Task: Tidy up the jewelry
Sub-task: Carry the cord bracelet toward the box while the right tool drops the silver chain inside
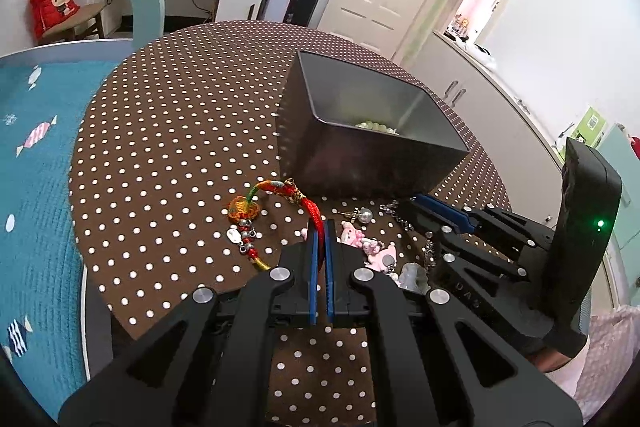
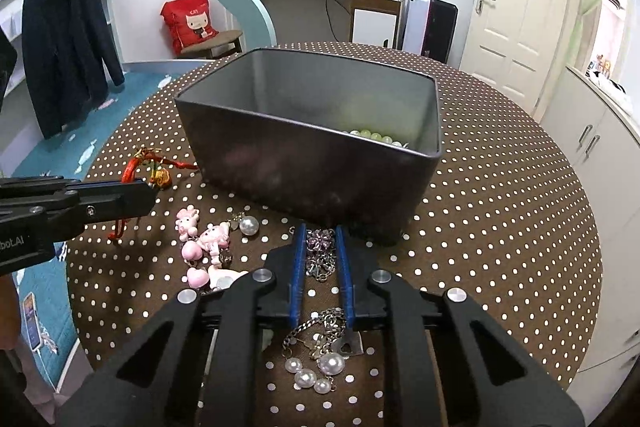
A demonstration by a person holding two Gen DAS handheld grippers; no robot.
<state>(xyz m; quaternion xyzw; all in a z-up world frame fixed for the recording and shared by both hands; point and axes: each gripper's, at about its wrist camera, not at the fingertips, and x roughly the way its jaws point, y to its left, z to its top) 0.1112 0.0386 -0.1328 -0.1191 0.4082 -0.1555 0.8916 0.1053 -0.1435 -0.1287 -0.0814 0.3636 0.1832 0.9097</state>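
My left gripper (image 1: 321, 227) is shut on the red cord of a braided bracelet (image 1: 280, 195) whose orange knot and beads lie on the dotted tablecloth; it also shows in the right wrist view (image 2: 136, 183). My right gripper (image 2: 320, 231) is open, its fingers astride a silver chain (image 2: 320, 255) on the table, just in front of the grey metal box (image 2: 312, 131). The box (image 1: 360, 147) holds green beads (image 2: 374, 136). Pink charms (image 2: 204, 243), a pearl earring (image 2: 249, 225) and a pearl chain (image 2: 320, 363) lie near the grippers.
The round table with a brown polka-dot cloth (image 2: 500, 227) drops off at its edges. A blue bed (image 1: 36, 187) lies to the left. White cabinets (image 2: 592, 147) stand at the right. A dark coat (image 2: 68, 39) hangs at far left.
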